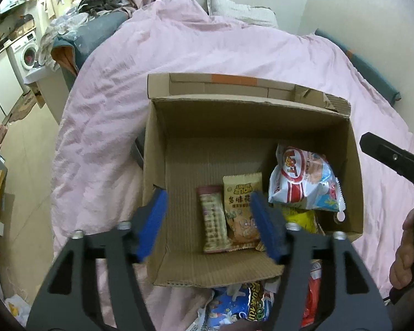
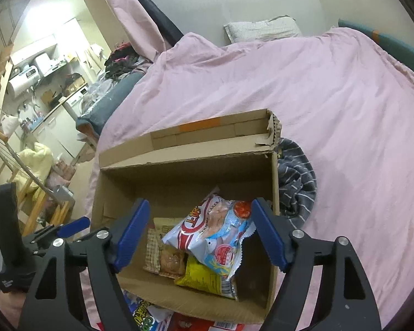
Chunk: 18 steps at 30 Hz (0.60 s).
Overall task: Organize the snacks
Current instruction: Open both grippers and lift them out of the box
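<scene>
Sitting on the pink-covered bed (image 1: 234, 44), an open cardboard box (image 1: 354, 165) holds the snacks: a white shrimp-flake bag (image 2: 215, 231) leaning on a yellow packet (image 2: 204, 275) at the right wall, two small packets (image 1: 229, 218) flat mid-floor, the box's left and far floor bare. Both the left hand-held gripper (image 1: 209, 224) and right hand-held gripper (image 2: 200, 233) hover above it, jaws wide apart, gripping nothing. More snack packs (image 1: 243, 309) lie against the near wall outside
</scene>
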Motion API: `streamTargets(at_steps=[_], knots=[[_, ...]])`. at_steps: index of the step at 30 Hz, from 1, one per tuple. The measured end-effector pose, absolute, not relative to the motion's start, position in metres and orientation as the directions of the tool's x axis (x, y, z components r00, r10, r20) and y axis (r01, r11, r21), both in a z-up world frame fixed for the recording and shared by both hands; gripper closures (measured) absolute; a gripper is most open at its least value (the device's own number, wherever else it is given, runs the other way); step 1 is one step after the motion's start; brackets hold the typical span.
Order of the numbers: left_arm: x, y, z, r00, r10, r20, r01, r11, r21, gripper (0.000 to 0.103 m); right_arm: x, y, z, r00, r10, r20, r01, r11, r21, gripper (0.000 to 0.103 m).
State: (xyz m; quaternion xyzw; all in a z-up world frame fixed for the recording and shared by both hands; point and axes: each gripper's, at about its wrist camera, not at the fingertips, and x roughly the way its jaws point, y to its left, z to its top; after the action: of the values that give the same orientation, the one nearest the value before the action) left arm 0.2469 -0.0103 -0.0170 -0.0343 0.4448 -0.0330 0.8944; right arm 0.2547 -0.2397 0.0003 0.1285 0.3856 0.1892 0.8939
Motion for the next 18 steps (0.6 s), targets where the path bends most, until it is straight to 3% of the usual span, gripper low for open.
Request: streamTargets(at_steps=[3,15,18], knots=[[0.243,-0.007,-0.014,0.622,-0.081,-0.779,-0.001,0.995,-0.104,0.028,0.253,-0.238,0.001,0.628,0.438,-0.643,-0.237,0.895,0.378,0.024],[0.217,0.0,0.004,0.677,-0.069,-0.733,-0.01,0.995,-0.103,0.028,0.223,-0.233,0.019,0.635,0.466,-0.617,-0.256,0.88,0.401,0.024],[0.199,0.003,0.018,0.732,-0.032,-0.681,-0.03,0.997,-0.078,0.028,0.21,-0.233,0.02,0.605,0.524,-0.6,-0.285,0.846,0.451,0.014]])
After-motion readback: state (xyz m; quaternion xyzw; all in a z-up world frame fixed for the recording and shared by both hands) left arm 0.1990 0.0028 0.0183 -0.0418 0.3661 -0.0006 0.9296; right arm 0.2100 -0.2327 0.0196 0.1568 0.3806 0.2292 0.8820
